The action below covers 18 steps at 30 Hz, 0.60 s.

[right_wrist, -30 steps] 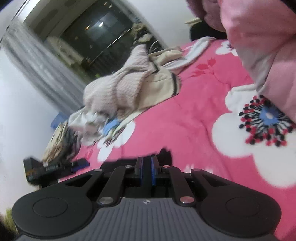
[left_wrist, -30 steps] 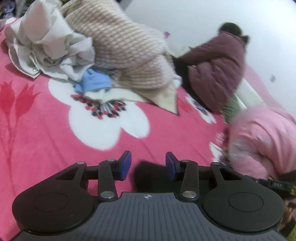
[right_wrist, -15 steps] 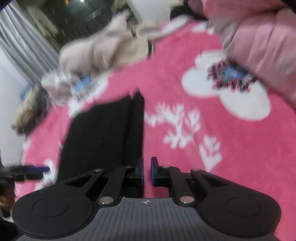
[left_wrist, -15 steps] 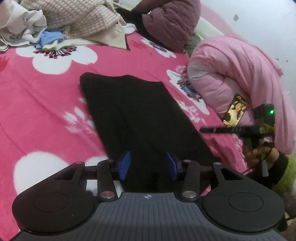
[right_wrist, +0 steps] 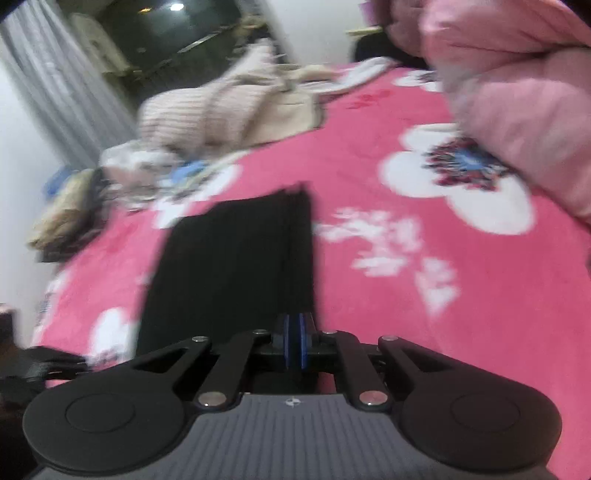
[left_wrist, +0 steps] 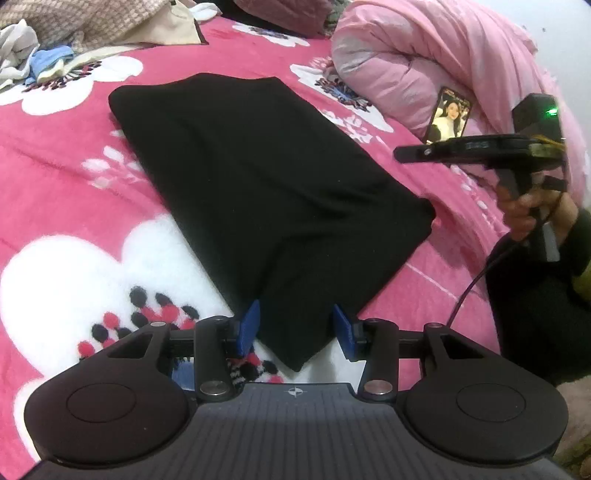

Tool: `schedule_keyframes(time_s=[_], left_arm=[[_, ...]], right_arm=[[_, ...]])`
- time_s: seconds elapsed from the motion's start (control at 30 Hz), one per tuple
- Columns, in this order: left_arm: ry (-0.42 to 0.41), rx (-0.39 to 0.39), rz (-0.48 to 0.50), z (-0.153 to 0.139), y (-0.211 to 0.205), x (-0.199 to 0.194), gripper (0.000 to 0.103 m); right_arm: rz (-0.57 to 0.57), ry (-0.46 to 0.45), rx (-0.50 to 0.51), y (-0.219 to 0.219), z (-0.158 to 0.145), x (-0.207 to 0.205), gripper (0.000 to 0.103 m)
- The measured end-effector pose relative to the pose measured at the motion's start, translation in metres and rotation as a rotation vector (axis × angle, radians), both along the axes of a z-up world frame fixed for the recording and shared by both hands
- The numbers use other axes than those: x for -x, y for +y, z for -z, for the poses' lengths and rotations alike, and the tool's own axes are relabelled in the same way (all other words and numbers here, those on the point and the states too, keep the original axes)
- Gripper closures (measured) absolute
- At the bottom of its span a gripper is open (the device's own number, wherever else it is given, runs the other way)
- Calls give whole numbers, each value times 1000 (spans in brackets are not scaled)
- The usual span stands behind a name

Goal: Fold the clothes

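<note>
A black garment (left_wrist: 266, 177), folded into a long rectangle, lies flat on the pink flowered blanket (left_wrist: 66, 177). My left gripper (left_wrist: 295, 328) is open and hovers low over the garment's near corner, which shows between the blue pads (left_wrist: 249, 325) without being pinched. The right gripper (left_wrist: 400, 154) appears side-on at the right of the left wrist view, held by a hand (left_wrist: 532, 210) above the blanket beside the garment. In the blurred right wrist view the right gripper (right_wrist: 293, 341) is shut, its pads together over the near right edge of the black garment (right_wrist: 229, 266).
A pile of unfolded clothes (left_wrist: 85, 26), beige knit, white and blue, sits at the far side of the bed. A rolled pink quilt (left_wrist: 443, 51) lies at the right with a phone (left_wrist: 448, 114) leaning on it. A curtain (right_wrist: 55, 85) hangs beyond the bed.
Both views have swung from the clothes pile down onto the black garment. The left gripper has come closer to the garment's near corner. The right gripper stayed shut.
</note>
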<state>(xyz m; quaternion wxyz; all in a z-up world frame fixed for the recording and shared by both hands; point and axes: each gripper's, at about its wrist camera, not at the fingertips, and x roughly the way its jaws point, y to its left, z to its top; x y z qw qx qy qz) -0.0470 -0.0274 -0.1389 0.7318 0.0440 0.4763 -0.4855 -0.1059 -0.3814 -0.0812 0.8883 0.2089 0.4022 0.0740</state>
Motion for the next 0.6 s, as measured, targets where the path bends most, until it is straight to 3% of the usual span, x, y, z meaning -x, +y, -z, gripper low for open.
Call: schedule_keyframes(time_s=[0.1,0.13,0.17,0.2,0.23,0.33,0.4,0.57,0.6], left_arm=[[2,3,7,2,0,-2,59],[-1,3,9,3,1,-1,59],[-5,3,12,3,2,0,59],[-8,3,13,3,3,1,59],[-11,2,11,3,3,2,59],[-16,4,0,4,2,4,59],[-12,11,-12,4,3,5,58],[-3,23,-37,5,5,6,57],[-3,23,-40,5,5,6,57]], right_arm=[[-140,38,-55,25,12,0,94],[-148,68,-3,30,20,0,94],[-106,90,65,28,26,0,95],[-26,101,97,19,29,1,103],[41,80,55,7,25,3,100],[88,-126,28,1,-10,10,97],[-22,-146,-49,13,-15,1,96],[-243,18,-107,60,35,-35,94],[-198,39,-128,50,43,-43,103]])
